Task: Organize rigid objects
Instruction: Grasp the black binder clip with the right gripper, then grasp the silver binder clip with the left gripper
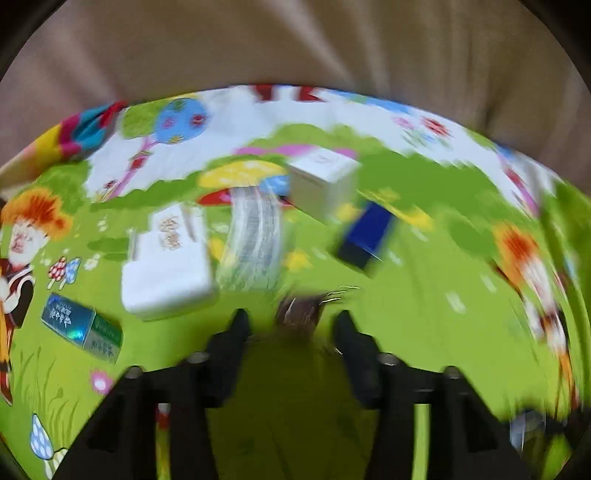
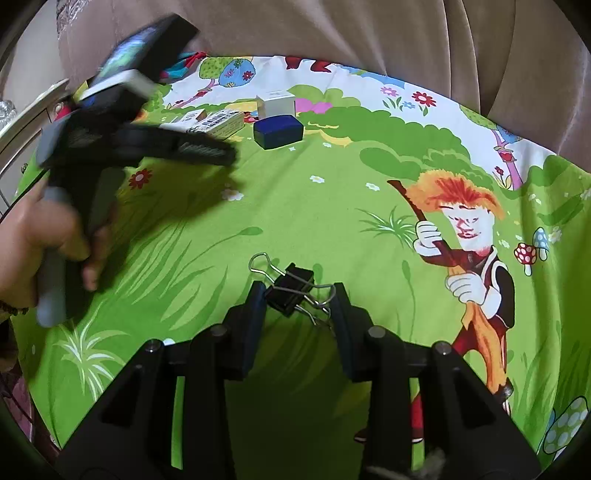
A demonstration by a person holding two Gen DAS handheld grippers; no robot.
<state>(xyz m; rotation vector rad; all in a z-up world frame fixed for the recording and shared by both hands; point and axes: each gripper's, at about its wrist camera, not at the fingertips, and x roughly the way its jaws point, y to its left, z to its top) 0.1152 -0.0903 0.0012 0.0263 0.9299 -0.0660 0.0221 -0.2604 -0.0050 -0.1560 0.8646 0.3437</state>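
Observation:
In the right wrist view my right gripper (image 2: pixel 297 291) is shut on a black binder clip (image 2: pixel 293 288) just above the green cartoon cloth (image 2: pixel 314 206). My left gripper (image 2: pixel 207 147) shows there at upper left, held in a hand, blurred. In the blurred left wrist view my left gripper (image 1: pixel 291 317) is open and empty above the cloth, with a brownish smear between its tips. Ahead lie a white box (image 1: pixel 168 277), a teal box (image 1: pixel 83 326), a striped pack (image 1: pixel 255 243), a white cube box (image 1: pixel 321 184) and a dark blue box (image 1: pixel 365 236).
The boxes cluster at the cloth's far side in the right wrist view: the blue box (image 2: pixel 279 131), the white cube box (image 2: pixel 276 103) and the striped pack (image 2: pixel 218 122). A beige curtain (image 2: pixel 369 33) hangs behind. A metal rail (image 2: pixel 22 122) runs at left.

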